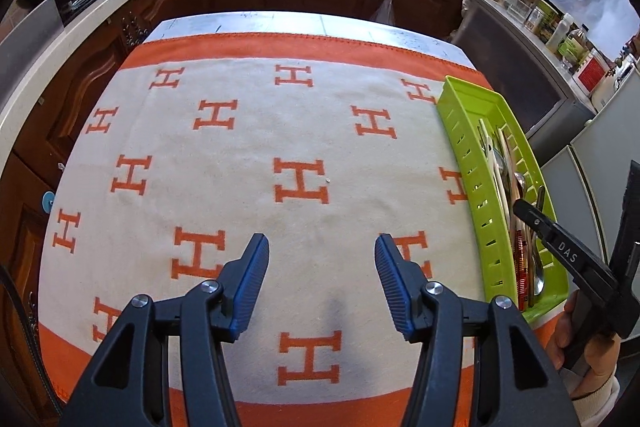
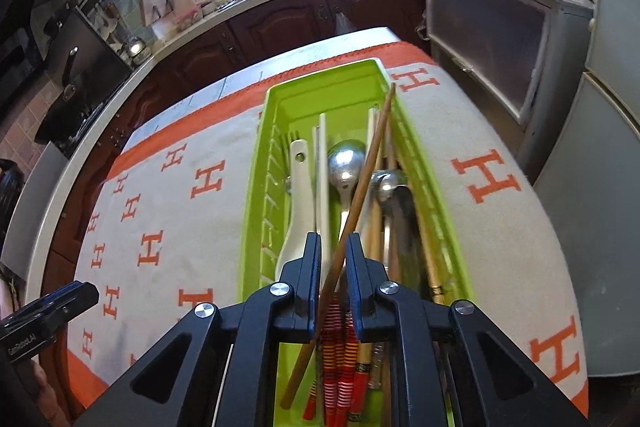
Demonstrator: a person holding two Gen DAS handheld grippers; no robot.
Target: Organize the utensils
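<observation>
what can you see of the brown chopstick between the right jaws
The brown chopstick is one thin, plain stick that looks like wood, uniformly brown. It slants across the green tray, its far tip over the tray's far right rim, its near end low beside the red striped handles. It passes between the narrowly parted jaws of the right gripper; whether the pads press it is unclear.

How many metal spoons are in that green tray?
2 visible: one metal spoon mid-tray, another right of it, both inside the green tray. Others may hide beneath the chopsticks.
</observation>
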